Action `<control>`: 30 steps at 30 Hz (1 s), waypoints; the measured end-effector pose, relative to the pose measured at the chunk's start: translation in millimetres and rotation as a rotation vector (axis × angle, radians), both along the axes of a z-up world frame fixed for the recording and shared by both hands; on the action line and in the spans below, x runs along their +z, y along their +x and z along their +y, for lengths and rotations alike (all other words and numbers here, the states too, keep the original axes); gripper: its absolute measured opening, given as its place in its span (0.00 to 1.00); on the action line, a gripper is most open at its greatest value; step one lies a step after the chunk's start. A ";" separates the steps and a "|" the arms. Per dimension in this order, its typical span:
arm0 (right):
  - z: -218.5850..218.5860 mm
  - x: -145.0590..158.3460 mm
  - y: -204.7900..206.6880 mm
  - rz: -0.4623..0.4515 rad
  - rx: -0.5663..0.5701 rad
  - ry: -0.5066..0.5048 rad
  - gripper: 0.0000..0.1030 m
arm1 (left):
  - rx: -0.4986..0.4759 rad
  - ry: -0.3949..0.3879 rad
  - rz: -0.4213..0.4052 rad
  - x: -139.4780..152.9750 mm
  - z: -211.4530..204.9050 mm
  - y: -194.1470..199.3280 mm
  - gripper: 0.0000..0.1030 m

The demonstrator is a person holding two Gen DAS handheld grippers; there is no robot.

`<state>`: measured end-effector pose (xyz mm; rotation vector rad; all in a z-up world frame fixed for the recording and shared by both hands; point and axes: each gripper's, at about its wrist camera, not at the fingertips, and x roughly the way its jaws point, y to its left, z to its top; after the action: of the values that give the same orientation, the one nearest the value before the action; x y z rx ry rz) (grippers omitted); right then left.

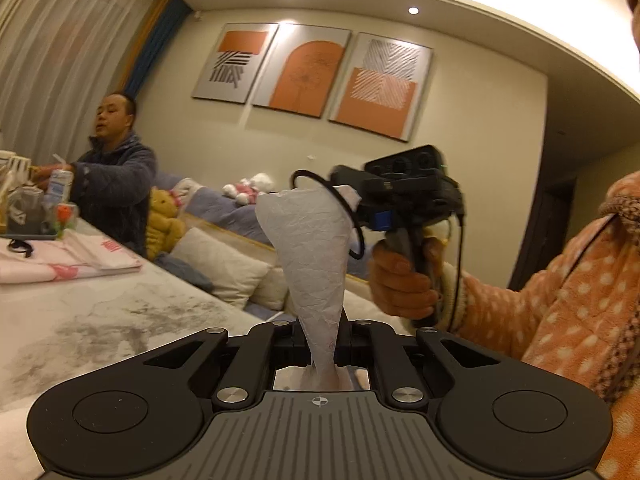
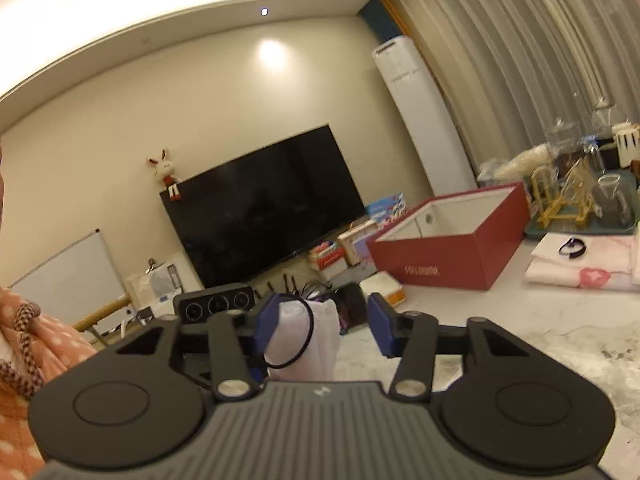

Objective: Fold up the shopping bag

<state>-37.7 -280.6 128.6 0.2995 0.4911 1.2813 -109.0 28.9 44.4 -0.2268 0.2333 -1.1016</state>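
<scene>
Rolled shopping bag [image 1: 310, 248] stretches lengthwise from the clamping left claw [image 1: 322, 344] toward the parted right claw [image 2: 322, 320].

White shopping bag [image 1: 310, 240], black band [image 2: 298, 336].

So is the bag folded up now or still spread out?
Folded: the white bag is a tight rolled bundle clamped in the left gripper, with a black elastic band looped around its end.
</scene>
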 end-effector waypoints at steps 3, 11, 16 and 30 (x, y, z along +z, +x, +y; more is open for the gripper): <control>0.4 -5.1 6.3 0.082 0.061 0.043 0.07 | -0.008 -0.004 -0.004 0.1 -0.2 -3.6 0.09; -2.0 7.0 -2.0 -0.019 -0.004 0.029 0.18 | 0.059 0.034 -0.038 5.5 2.9 -8.3 0.09; 1.4 23.2 -18.5 -0.154 -0.024 -0.055 0.34 | 0.064 0.112 -0.098 11.4 -6.1 -15.6 0.09; 2.9 8.7 -4.9 0.027 0.005 -0.103 0.06 | 0.039 0.173 -0.163 28.0 -11.6 -32.4 0.09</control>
<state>-42.7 -277.7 137.3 0.2300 0.5792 1.2537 -141.5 17.4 72.4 0.0124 0.1763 -1.0490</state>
